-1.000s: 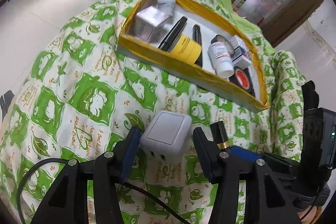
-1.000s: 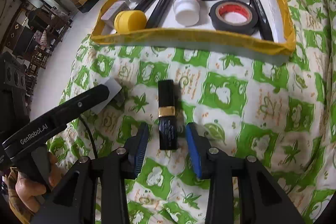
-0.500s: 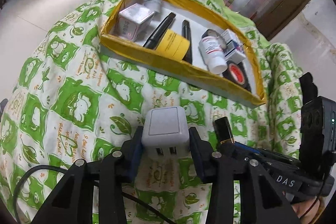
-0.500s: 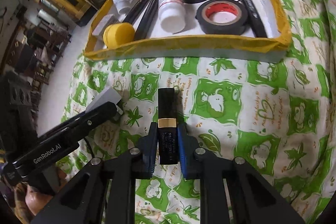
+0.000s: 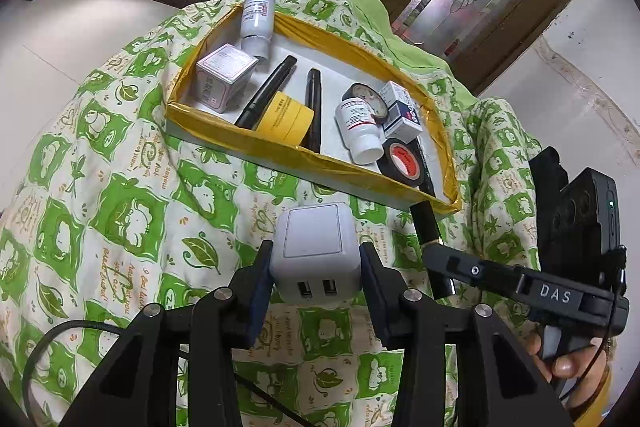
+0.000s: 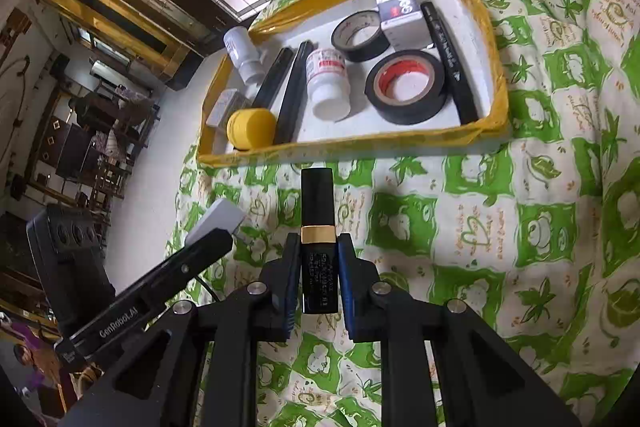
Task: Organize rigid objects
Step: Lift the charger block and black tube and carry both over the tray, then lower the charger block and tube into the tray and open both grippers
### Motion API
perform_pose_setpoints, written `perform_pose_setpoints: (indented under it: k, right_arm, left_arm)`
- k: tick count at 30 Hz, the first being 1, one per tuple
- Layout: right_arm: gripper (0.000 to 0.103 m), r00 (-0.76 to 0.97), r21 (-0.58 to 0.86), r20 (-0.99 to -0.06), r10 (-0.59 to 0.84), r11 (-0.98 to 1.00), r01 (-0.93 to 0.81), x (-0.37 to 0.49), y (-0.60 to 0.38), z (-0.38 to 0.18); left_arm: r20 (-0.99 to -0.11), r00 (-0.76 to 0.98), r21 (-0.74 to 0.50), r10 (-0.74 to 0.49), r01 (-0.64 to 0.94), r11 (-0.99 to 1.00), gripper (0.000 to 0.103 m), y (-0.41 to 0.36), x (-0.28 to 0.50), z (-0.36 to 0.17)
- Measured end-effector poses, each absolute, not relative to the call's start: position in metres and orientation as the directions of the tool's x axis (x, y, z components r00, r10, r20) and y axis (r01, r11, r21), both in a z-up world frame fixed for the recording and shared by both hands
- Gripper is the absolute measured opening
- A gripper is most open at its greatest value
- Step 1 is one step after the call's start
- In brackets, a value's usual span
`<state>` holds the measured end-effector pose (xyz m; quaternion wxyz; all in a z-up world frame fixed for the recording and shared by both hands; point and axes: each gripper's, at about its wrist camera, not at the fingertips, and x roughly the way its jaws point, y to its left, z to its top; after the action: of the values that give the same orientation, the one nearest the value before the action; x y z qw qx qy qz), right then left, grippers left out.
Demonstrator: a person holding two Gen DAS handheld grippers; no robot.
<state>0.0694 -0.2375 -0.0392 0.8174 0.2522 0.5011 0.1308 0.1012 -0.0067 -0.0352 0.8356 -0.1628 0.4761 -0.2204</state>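
Note:
My left gripper [image 5: 316,259] is shut on a white USB charger block [image 5: 314,247], held just above the green-patterned cloth. My right gripper [image 6: 318,251] is shut on a black lipstick tube [image 6: 318,211] with a gold band, lifted off the cloth and pointing toward the tray. In the left wrist view the right gripper [image 5: 434,251] shows at the right with the lipstick [image 5: 426,221] in it. The left gripper [image 6: 224,231] with the charger [image 6: 218,221] shows at the left of the right wrist view. The yellow-rimmed tray [image 5: 248,143] [image 6: 360,147] lies beyond both.
The tray holds a yellow jar [image 6: 250,123], two black pens [image 6: 294,95], white bottles [image 6: 328,83], two tape rolls [image 6: 406,87], small boxes [image 6: 398,7] and a black tube [image 6: 452,59]. A cable [image 5: 60,331] trails at lower left. A hand [image 5: 568,359] grips the right tool.
Both grippers closed on their objects, the left on the charger and the right on the lipstick, then lifted them off the cloth and toward the tray.

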Motion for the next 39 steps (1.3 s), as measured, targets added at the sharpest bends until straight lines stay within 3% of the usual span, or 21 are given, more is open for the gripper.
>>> perform_pose_setpoints:
  k: [17,23,39]
  right_arm:
    - [0.017,0.469,0.682,-0.677,0.567,0.723,0.109,0.109,-0.268,-0.031]
    - [0.017,0.450,0.662,-0.708,0.544,0.734,0.154,0.137,-0.268,-0.040]
    - [0.017,0.442,0.629,-0.738,0.510,0.756,0.180,0.164,-0.263,-0.063]
  left_arm:
    - [-0.681,0.445,-0.516,-0.582,0.272,0.812,0.044,-0.018,0.123,-0.005]
    - [-0.673,0.454,-0.521,-0.584,0.269,0.810,0.044,-0.016,0.163,0.015]
    - [-0.796,0.397,-0.405,-0.457,0.211,0.890,0.044,-0.040,0.252,-0.018]
